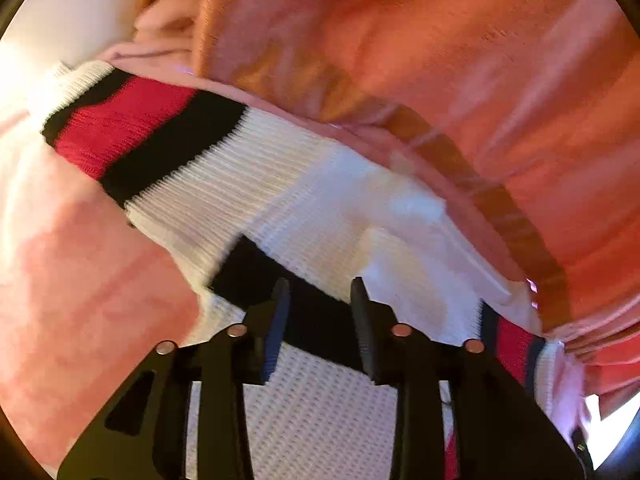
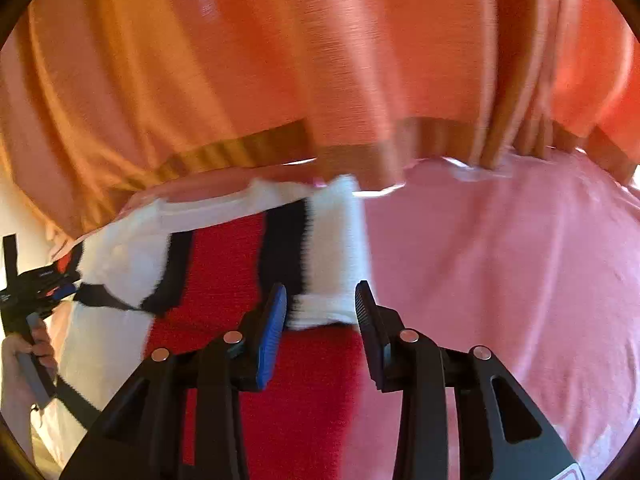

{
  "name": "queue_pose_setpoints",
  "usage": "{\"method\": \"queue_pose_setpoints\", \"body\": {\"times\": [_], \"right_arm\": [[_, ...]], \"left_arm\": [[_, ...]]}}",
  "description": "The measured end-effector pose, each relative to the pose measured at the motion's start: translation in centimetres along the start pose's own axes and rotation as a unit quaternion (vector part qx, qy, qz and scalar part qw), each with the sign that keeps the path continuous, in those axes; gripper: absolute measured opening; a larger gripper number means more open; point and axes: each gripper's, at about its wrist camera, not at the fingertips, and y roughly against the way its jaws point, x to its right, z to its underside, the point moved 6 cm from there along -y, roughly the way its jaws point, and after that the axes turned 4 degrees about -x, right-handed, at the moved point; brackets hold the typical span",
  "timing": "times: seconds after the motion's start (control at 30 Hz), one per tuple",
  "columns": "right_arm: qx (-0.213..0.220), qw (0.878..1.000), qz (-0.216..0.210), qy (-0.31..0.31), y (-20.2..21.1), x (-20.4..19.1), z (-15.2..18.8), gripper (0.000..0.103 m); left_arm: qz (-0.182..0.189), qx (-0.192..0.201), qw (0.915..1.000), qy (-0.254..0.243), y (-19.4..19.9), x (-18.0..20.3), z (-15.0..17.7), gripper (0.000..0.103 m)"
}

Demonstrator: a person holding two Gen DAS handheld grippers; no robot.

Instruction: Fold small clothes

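Note:
A white ribbed sock (image 1: 256,184) with black and red cuff stripes lies on pink cloth (image 1: 80,280). My left gripper (image 1: 320,292) is open right over the sock's fabric, jaws either side of a black band. In the right wrist view the sock's red and black striped cuff (image 2: 224,264) lies below my right gripper (image 2: 320,296), which is open with the white cuff end between its fingertips. The left gripper (image 2: 36,284) and the hand holding it show at the far left of that view.
An orange curtain-like cloth (image 2: 320,60) hangs behind the pink surface (image 2: 500,280), with its brown hem (image 1: 500,208) just beyond the sock. A pale wall (image 1: 80,12) shows at upper left.

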Motion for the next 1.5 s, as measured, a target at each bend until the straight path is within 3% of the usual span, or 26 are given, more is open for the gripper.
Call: {"method": "queue_pose_setpoints", "body": {"times": [0.13, 0.27, 0.33, 0.37, 0.43, 0.5, 0.6, 0.73, 0.87, 0.9, 0.93, 0.97, 1.0, 1.1, 1.2, 1.27, 1.37, 1.5], "right_arm": [[-0.022, 1.0, -0.007, 0.006, -2.8, -2.1, 0.3, 0.034], [-0.033, 0.999, 0.001, 0.021, -3.8, -2.7, 1.1, 0.034], [-0.032, 0.999, 0.004, 0.021, -4.1, -2.4, 0.9, 0.034], [-0.026, 0.999, 0.008, 0.023, -4.2, -2.2, 0.8, 0.034], [-0.013, 0.999, 0.02, 0.029, -4.3, -1.5, 0.3, 0.034], [-0.017, 0.999, 0.037, 0.029, -5.2, -0.2, 0.3, 0.034], [-0.059, 0.996, 0.067, 0.03, -7.7, 1.9, 1.6, 0.031], [-0.04, 0.993, 0.09, 0.063, -7.3, 0.9, 1.4, 0.031], [-0.019, 0.997, 0.057, 0.048, -5.0, -1.0, 1.3, 0.036], [-0.016, 0.998, 0.036, 0.043, -4.2, -1.7, 1.2, 0.036], [-0.015, 0.999, 0.026, 0.04, -3.7, -2.1, 1.3, 0.038], [-0.013, 0.999, 0.019, 0.039, -3.3, -2.5, 1.3, 0.041], [-0.01, 0.999, 0.012, 0.041, -2.8, -3.0, 1.5, 0.043], [-0.008, 0.998, 0.005, 0.057, -2.2, -4.6, 2.1, 0.044], [-0.017, 0.998, -0.005, 0.062, -2.4, -5.8, 2.8, 0.044], [-0.022, 0.997, -0.005, 0.068, -2.7, -6.3, 3.2, 0.044], [-0.03, 0.996, 0.003, 0.083, -3.6, -6.9, 3.8, 0.046], [-0.051, 0.995, 0.001, 0.08, -5.0, -6.7, 4.6, 0.047]], "left_arm": [[0.033, -0.024, 0.9991, -0.006, -2.0, 2.2, 1.2, 0.048], [0.032, -0.033, 0.9989, 0.008, -4.6, 3.2, 1.3, 0.047], [0.03, -0.037, 0.9988, 0.012, -5.7, 3.6, 1.3, 0.04], [0.012, -0.031, 0.9994, 0.002, -6.2, 3.9, 1.2, 0.03], [-0.009, -0.019, 0.9997, -0.015, -6.3, 3.9, 1.2, 0.021], [-0.008, -0.013, 0.9997, -0.018, -6.3, 3.4, 1.2, 0.016], [0.002, -0.015, 0.9999, 0.002, -6.1, 2.4, 0.8, 0.014], [-0.011, -0.009, 0.9997, -0.018, -5.2, 2.5, 1.0, 0.014], [0.025, 0.028, 0.9993, -0.008, -1.2, 2.4, -0.4, 0.017], [0.028, 0.039, 0.9989, -0.001, 0.0, 1.7, -1.2, 0.028], [0.027, 0.052, 0.9982, 0.01, 1.2, 0.6, -2.2, 0.036], [0.023, 0.061, 0.9976, 0.021, 2.0, -0.5, -2.9, 0.057], [0.016, 0.076, 0.996, 0.044, 3.2, -2.5, -4.0, 0.064], [-0.008, 0.099, 0.9873, 0.123, 5.1, -10.0, -6.9, 0.064], [-0.027, 0.106, 0.9736, 0.2, 5.5, -18.2, -9.3, 0.064], [-0.062, 0.114, 0.9629, 0.236, 5.8, -23.5, -11.1, 0.064], [-0.091, 0.124, 0.9527, 0.262, 5.9, -28.2, -13.4, 0.064], [-0.11, 0.111, 0.9495, 0.272, 4.0, -31.4, -15.3, 0.064]]}}
